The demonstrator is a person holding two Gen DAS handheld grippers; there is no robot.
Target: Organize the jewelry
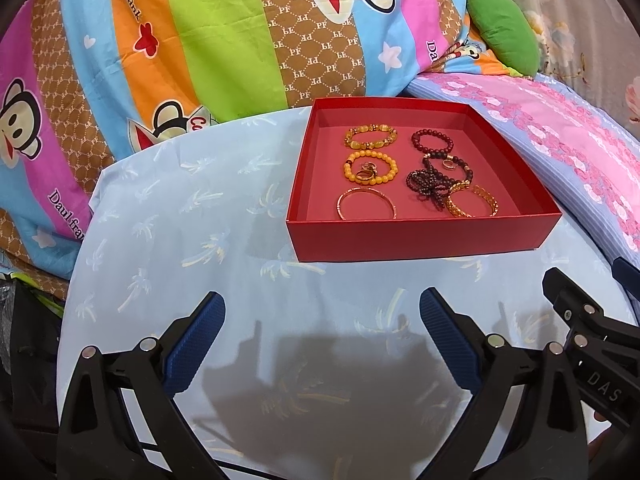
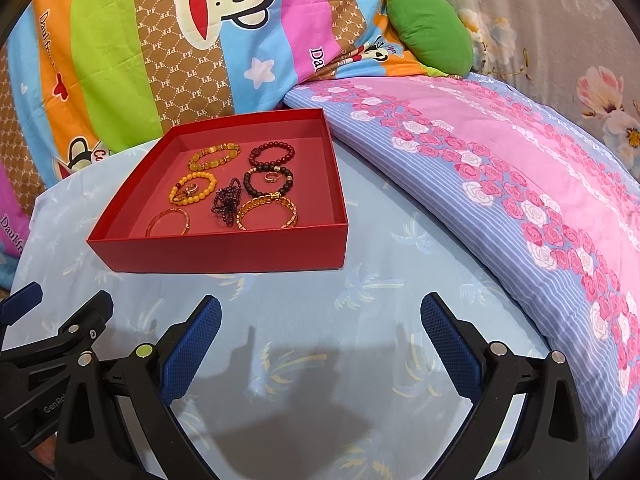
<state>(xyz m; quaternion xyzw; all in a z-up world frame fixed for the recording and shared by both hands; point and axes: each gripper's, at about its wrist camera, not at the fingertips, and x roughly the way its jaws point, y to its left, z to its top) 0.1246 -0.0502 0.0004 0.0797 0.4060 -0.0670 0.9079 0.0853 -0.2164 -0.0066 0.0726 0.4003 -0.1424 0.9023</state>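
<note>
Blue-padded claws (image 1: 322, 312) (image 2: 320, 312) level, spread wide

A pale blue cloth with palm-tree print (image 1: 180, 220) covers the round surface, backed by a striped cartoon-monkey quilt (image 1: 208, 32), a green cushion (image 2: 430, 36), a pink-and-blue rose-patterned pillow (image 2: 500, 168) and a grey floral fabric (image 2: 560, 20) behind

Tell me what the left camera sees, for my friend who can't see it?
A red box on a pale blue cloth holds bead bracelets and a thin gold bangle. The open left gripper hovers near it, holding nothing.
</note>
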